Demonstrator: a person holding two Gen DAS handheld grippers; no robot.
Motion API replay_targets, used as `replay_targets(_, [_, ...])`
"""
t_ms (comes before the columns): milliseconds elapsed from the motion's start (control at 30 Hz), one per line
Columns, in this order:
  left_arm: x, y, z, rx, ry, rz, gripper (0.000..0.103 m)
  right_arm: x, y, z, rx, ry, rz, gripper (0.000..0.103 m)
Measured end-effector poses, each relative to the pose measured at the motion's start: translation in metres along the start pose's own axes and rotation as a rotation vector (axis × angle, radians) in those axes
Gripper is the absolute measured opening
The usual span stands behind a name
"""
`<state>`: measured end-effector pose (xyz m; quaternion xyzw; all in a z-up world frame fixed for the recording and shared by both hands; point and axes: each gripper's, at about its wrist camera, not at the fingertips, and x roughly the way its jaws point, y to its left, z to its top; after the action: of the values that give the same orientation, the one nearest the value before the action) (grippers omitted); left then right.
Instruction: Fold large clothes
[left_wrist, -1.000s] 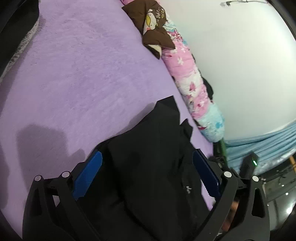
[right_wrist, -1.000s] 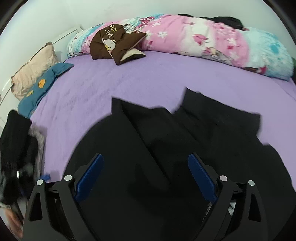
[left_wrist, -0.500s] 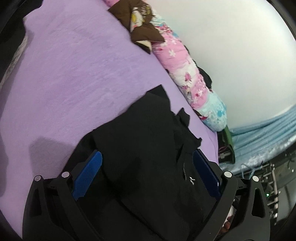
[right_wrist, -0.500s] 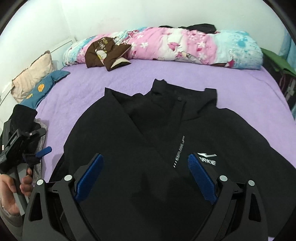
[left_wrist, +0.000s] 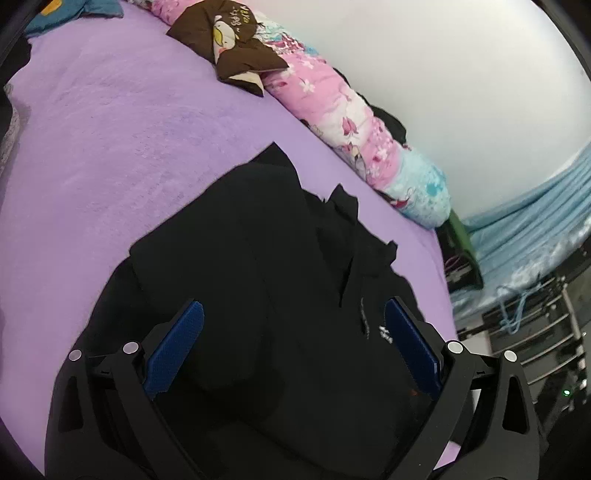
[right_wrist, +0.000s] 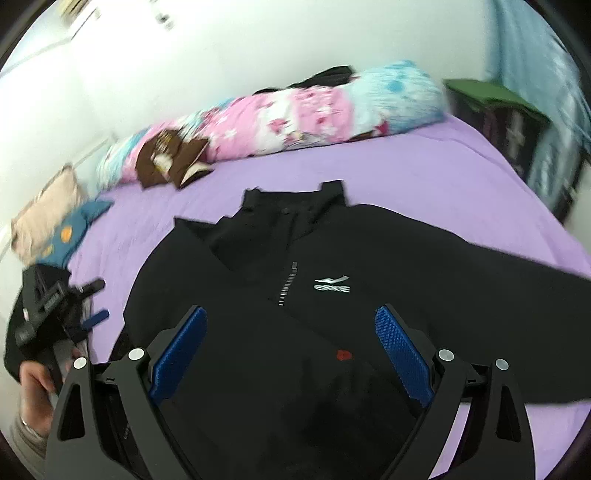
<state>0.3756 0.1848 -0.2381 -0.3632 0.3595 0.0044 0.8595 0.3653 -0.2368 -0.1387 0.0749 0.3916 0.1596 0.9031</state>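
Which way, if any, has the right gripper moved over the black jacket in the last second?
Yes. The right gripper has pulled back from the black jacket: the jacket looks smaller against the pink quilt, and its chest logo now shows.

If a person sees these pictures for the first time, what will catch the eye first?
First, the black jacket spread across the purple bed cover, its white logo on the chest. Behind it, along the white wall, lies a rolled pink and blue floral quilt. Both open grippers, left and right, hang above the jacket.

The black zip-front jacket (right_wrist: 332, 295) lies on the purple bed (right_wrist: 424, 177); the rolled pink floral quilt (right_wrist: 295, 114) lies behind it, along the wall.
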Motion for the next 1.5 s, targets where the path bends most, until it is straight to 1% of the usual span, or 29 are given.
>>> replay_targets(100, [0.007, -0.013, -0.006, 0.027, 0.01, -0.003, 0.095, -0.015, -0.024, -0.011, 0.052, -0.029, -0.013, 0.091])
replay_targets(233, [0.02, -0.034, -0.02, 0.111, 0.018, 0.023, 0.095, -0.034, -0.06, -0.028, 0.118, -0.06, -0.055, 0.091])
replay_targets(300, [0.029, -0.04, -0.028, 0.126, 0.04, 0.014, 0.095, -0.044, -0.086, -0.038, 0.165, -0.075, -0.078, 0.091])
replay_targets(400, [0.04, -0.047, -0.037, 0.158, 0.066, 0.022, 0.095, -0.055, -0.118, -0.05, 0.226, -0.095, -0.106, 0.091])
replay_targets(467, [0.048, -0.051, -0.044, 0.178, 0.1, 0.023, 0.095, -0.062, -0.141, -0.059, 0.26, -0.103, -0.129, 0.091])
replay_targets(567, [0.053, -0.056, -0.049, 0.205, 0.111, 0.03, 0.095, -0.073, -0.175, -0.07, 0.324, -0.124, -0.164, 0.091])
replay_targets(700, [0.056, -0.067, -0.055, 0.266, 0.109, 0.031, 0.095, -0.089, -0.219, -0.08, 0.473, -0.195, -0.19, 0.091])
replay_targets(733, [0.056, -0.071, -0.059, 0.289, 0.111, 0.017, 0.095, -0.091, -0.226, -0.082, 0.49, -0.212, -0.198, 0.091])
replay_targets(767, [0.057, -0.074, -0.062, 0.305, 0.111, 0.011, 0.095, -0.097, -0.239, -0.088, 0.517, -0.242, -0.219, 0.091])
replay_targets(833, [0.058, -0.078, -0.067, 0.328, 0.12, 0.008, 0.095, -0.106, -0.262, -0.1, 0.591, -0.271, -0.256, 0.091])
replay_targets(867, [0.058, -0.078, -0.07, 0.333, 0.12, -0.008, 0.095, -0.113, -0.28, -0.111, 0.681, -0.294, -0.252, 0.091])
replay_targets(933, [0.061, -0.082, -0.077, 0.349, 0.139, -0.01, 0.095, -0.122, -0.3, -0.121, 0.761, -0.333, -0.231, 0.091])
replay_targets(1033, [0.064, -0.084, -0.085, 0.316, 0.176, -0.043, 0.095, -0.139, -0.331, -0.133, 0.82, -0.392, -0.249, 0.091])
replay_targets(1067, [0.066, -0.087, -0.089, 0.315, 0.185, -0.045, 0.095, -0.145, -0.338, -0.135, 0.829, -0.411, -0.257, 0.091])
replay_targets(1133, [0.068, -0.095, -0.097, 0.335, 0.19, -0.048, 0.095, -0.157, -0.353, -0.14, 0.844, -0.443, -0.306, 0.092])
replay_targets(1233, [0.073, -0.104, -0.11, 0.338, 0.214, -0.055, 0.095, -0.171, -0.38, -0.151, 0.893, -0.478, -0.343, 0.092])
replay_targets(1333, [0.076, -0.116, -0.123, 0.359, 0.234, -0.06, 0.095, -0.181, -0.411, -0.167, 0.971, -0.5, -0.333, 0.092])
replay_targets(1400, [0.076, -0.126, -0.132, 0.381, 0.248, -0.065, 0.095, -0.18, -0.431, -0.173, 1.003, -0.515, -0.291, 0.093])
replay_targets(1467, [0.075, -0.134, -0.137, 0.392, 0.25, -0.064, 0.095, -0.177, -0.444, -0.178, 1.046, -0.512, -0.275, 0.093])
replay_targets(1500, [0.075, -0.14, -0.139, 0.395, 0.255, -0.067, 0.095, -0.175, -0.448, -0.181, 1.064, -0.513, -0.253, 0.093])
